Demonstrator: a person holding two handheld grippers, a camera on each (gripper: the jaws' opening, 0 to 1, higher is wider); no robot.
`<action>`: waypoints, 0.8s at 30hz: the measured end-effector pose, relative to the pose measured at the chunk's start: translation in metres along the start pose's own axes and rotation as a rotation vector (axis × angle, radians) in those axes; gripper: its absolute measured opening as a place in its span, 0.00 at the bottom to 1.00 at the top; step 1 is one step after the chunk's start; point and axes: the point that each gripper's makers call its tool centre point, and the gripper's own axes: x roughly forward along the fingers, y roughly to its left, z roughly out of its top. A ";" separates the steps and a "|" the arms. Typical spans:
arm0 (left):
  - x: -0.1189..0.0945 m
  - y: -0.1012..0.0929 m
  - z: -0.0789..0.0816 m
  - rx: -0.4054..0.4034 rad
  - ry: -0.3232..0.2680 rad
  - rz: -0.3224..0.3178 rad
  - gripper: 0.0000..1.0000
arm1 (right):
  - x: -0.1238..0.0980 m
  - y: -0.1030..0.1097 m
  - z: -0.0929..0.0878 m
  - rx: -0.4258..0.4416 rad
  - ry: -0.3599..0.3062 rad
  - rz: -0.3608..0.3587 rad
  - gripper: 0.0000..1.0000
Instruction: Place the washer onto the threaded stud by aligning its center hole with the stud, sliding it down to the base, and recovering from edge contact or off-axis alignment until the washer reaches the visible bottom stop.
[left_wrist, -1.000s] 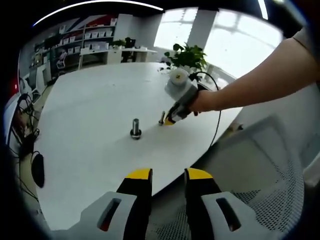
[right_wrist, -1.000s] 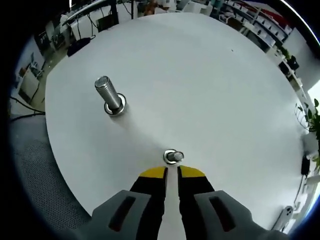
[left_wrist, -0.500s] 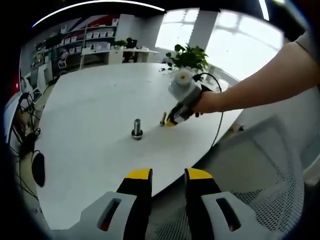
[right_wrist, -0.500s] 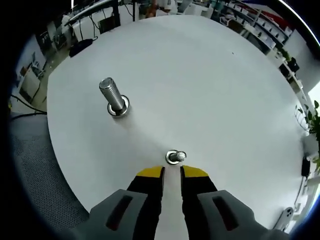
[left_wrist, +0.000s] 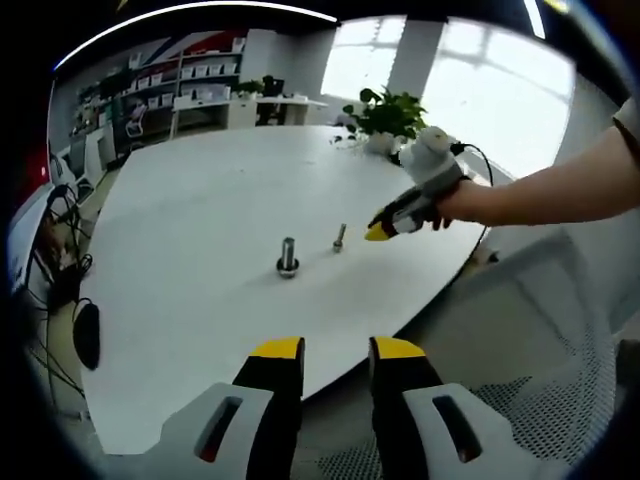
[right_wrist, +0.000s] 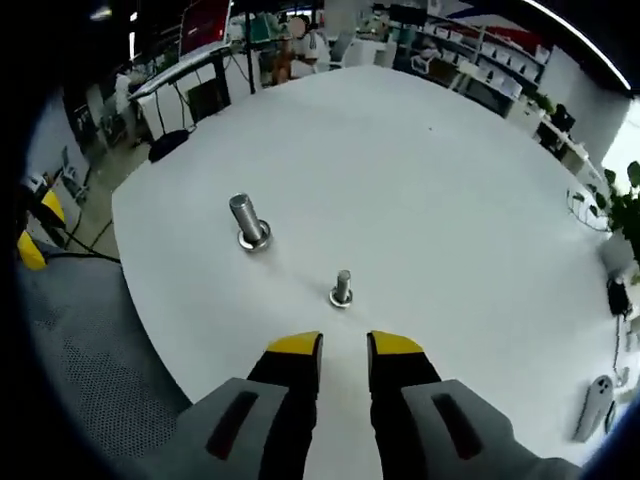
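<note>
- Since the earlier frame the right gripper has pulled back from the small stud. It was close over the stud and now hangs near it but apart, nearer the table edge.
- A washer lies flat around the foot of the small stud, apparently at its bottom stop. A second ring sits the same way at the base of the large stud, farther left.
- Judged handling: each washer is a thin, stiff, light metal ring. It is smooth, likely to slip, and hard to lift off a flat top. Take hold across the outer rim, keep it level, and leave the centre hole free.
- Both studs stand upright near the table's near edge, well apart from each other.
- Right gripper, own view: jaws slightly apart, nothing between them, touching nothing.
- Left gripper: jaws slightly apart, empty, held off the table's near edge, well away from both studs.
</note>
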 end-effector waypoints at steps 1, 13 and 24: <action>0.000 0.001 0.001 -0.009 -0.007 0.003 0.24 | -0.005 -0.001 0.001 0.032 -0.015 0.005 0.21; -0.004 0.013 0.007 -0.048 -0.041 0.062 0.25 | -0.086 0.020 0.018 0.023 -0.157 0.155 0.24; -0.010 0.018 0.017 -0.068 -0.099 0.093 0.27 | -0.135 0.045 -0.017 0.035 -0.207 0.232 0.25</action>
